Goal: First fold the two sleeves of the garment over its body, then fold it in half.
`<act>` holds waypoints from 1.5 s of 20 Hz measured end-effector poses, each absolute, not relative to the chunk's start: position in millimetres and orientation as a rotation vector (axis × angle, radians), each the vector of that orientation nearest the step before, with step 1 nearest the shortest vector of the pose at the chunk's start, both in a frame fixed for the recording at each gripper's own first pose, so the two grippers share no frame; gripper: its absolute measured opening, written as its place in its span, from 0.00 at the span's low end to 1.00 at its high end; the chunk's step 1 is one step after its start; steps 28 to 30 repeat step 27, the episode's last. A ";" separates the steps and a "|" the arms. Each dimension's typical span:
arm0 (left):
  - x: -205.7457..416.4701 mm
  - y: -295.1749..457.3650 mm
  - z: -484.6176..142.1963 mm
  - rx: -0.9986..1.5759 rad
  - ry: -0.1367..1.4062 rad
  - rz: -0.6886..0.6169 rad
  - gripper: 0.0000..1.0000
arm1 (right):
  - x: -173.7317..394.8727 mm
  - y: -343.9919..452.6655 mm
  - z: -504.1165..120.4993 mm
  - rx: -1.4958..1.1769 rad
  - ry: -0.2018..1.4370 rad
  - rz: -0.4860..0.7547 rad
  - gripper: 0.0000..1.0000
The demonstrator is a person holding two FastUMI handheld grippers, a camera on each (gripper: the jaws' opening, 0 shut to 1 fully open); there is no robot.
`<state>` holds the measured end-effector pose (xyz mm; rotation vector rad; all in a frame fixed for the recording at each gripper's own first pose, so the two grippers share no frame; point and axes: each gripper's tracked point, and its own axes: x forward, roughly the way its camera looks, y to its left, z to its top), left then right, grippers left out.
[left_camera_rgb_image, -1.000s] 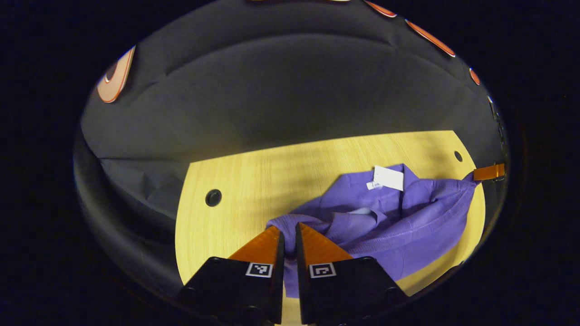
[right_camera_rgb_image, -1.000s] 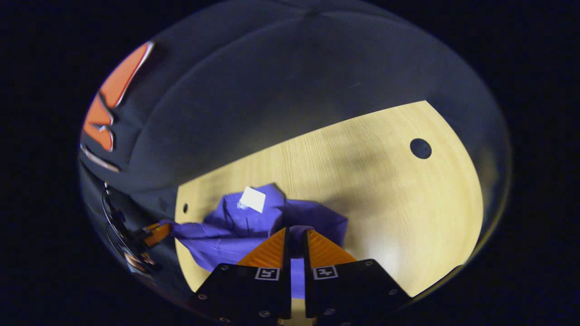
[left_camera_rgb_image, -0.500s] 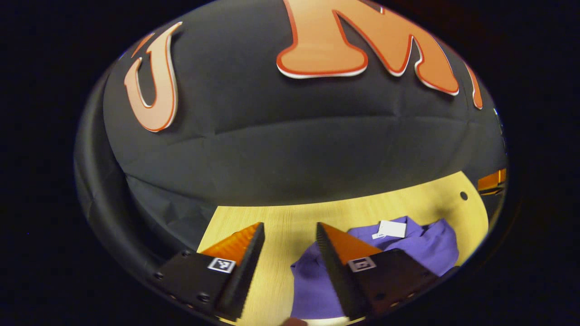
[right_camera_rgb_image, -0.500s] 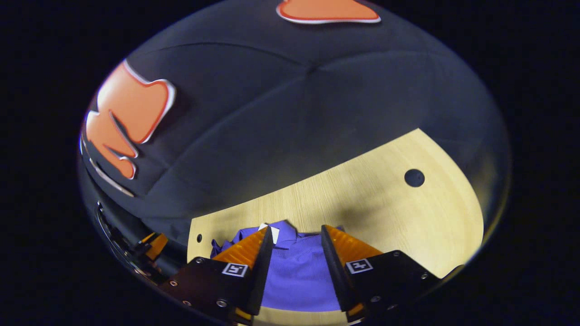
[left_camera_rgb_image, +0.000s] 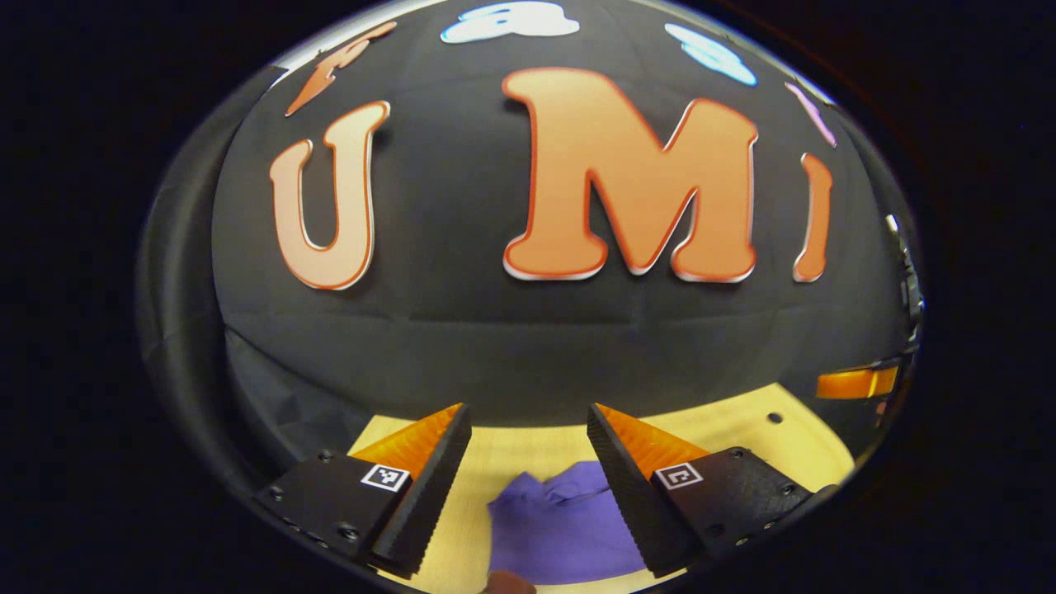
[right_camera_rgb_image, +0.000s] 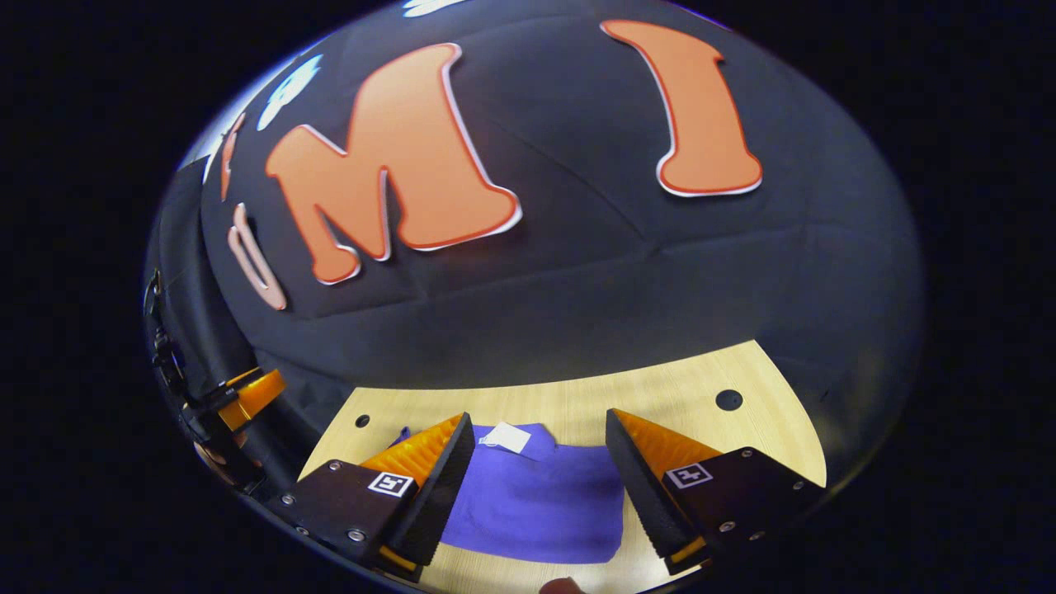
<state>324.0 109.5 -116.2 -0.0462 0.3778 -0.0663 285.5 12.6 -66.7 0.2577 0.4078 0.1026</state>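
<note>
While both claws are held above the worktop [right_camera_rgb_image: 577, 400], the purple garment [right_camera_rgb_image: 536, 499] lies below them as a compact folded bundle, its white tag [right_camera_rgb_image: 506, 438] uppermost. The left claw [left_camera_rgb_image: 524, 441] is spread wide with nothing gripped; the right claw [right_camera_rgb_image: 536, 445] is likewise wide and empty, and the garment is touched by neither. The final halving fold is judged to be done. At most, a check that the edges are squared is called for next.

Purple garment [right_camera_rgb_image: 536, 503], white tag [right_camera_rgb_image: 505, 437], pale wood-grain table [right_camera_rgb_image: 577, 400].
</note>
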 end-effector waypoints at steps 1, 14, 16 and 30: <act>313.7 106.1 -105.6 -0.062 0.363 -0.072 0.95 | 279.5 14.7 -60.8 0.236 0.380 0.102 0.95; 200.0 100.9 -40.2 -0.093 0.092 -0.088 0.97 | 200.1 72.4 -8.3 0.124 0.115 0.130 0.95; 183.8 97.3 -46.0 -0.072 0.100 -0.092 0.97 | 188.1 81.2 -4.8 0.106 0.078 0.137 0.95; 144.5 80.3 -61.2 -0.003 0.105 -0.135 0.96 | 149.0 118.2 -6.1 0.069 0.019 0.178 0.94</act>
